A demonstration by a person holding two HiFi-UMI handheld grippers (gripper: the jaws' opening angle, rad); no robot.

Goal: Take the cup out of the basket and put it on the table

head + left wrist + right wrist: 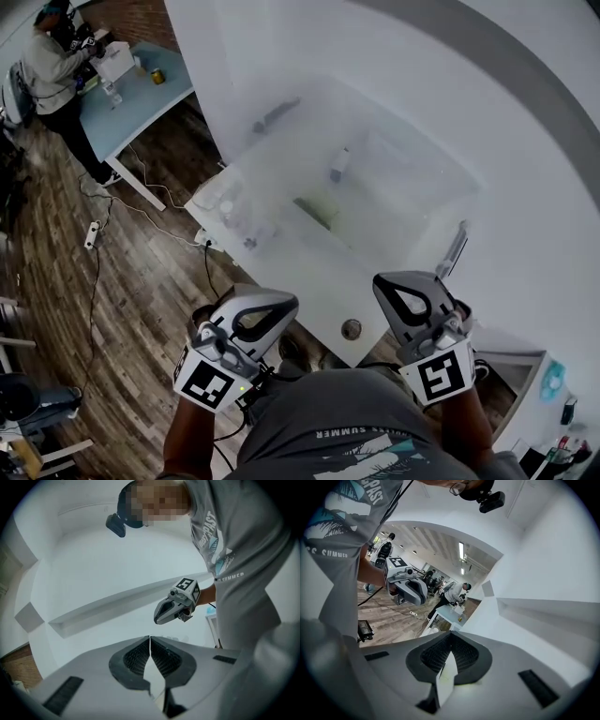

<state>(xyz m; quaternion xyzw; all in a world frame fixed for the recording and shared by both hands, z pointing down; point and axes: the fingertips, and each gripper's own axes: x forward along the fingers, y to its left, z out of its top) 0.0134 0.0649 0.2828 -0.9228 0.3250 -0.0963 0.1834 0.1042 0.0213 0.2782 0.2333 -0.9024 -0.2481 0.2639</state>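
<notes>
Cup lost in glare: I can't tell it or the basket among faint grey shapes (339,164) on the white table (309,309), w/ my left tool (150,644) & right tool (451,639) both closed, empty, by its near edge.

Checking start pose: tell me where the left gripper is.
Head view, lower left: the left gripper hovers over the wooden floor off the white table's near corner, the right gripper to its right.
</notes>
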